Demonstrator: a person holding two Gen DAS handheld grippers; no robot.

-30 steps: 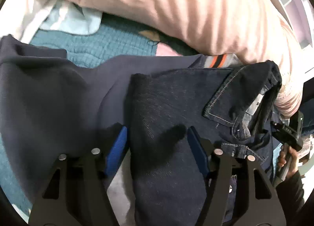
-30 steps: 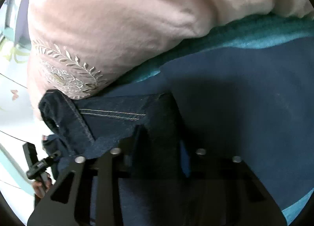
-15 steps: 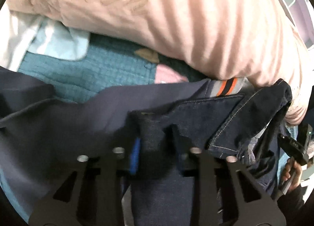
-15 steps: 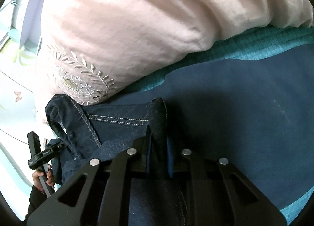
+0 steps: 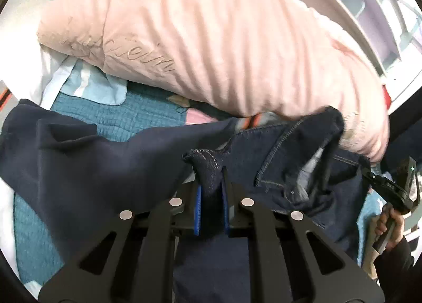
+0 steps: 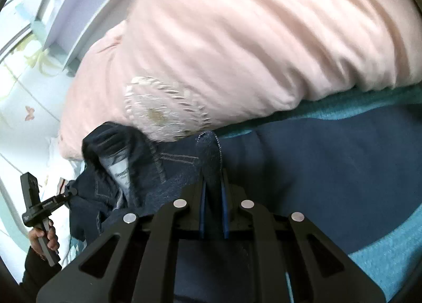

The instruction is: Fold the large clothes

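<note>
Dark blue jeans (image 5: 287, 163) lie bunched on a teal quilt, waistband open toward the pink pillow. My left gripper (image 5: 211, 192) is shut on a pinched edge of the jeans, which sticks up between its blue pads. My right gripper (image 6: 213, 184) is shut on another stitched edge of the jeans (image 6: 168, 174) in the same way. A plain navy garment (image 5: 87, 160) lies under and beside the jeans; it also shows in the right wrist view (image 6: 329, 171). Each view shows the other hand-held gripper at its edge.
A big pink pillow (image 5: 211, 39) lies just behind the jeans and fills the upper part of the right wrist view (image 6: 250, 39). The teal quilt (image 5: 118, 121) covers the bed. White and light blue cloths (image 5: 87, 84) lie at the far left. A lilac headboard (image 6: 87, 5) stands behind.
Both grippers closed on edges of the jeans, the left from wide open. Both have lifted, pulling the pinched denim up; the pillow now fills more of each view.
</note>
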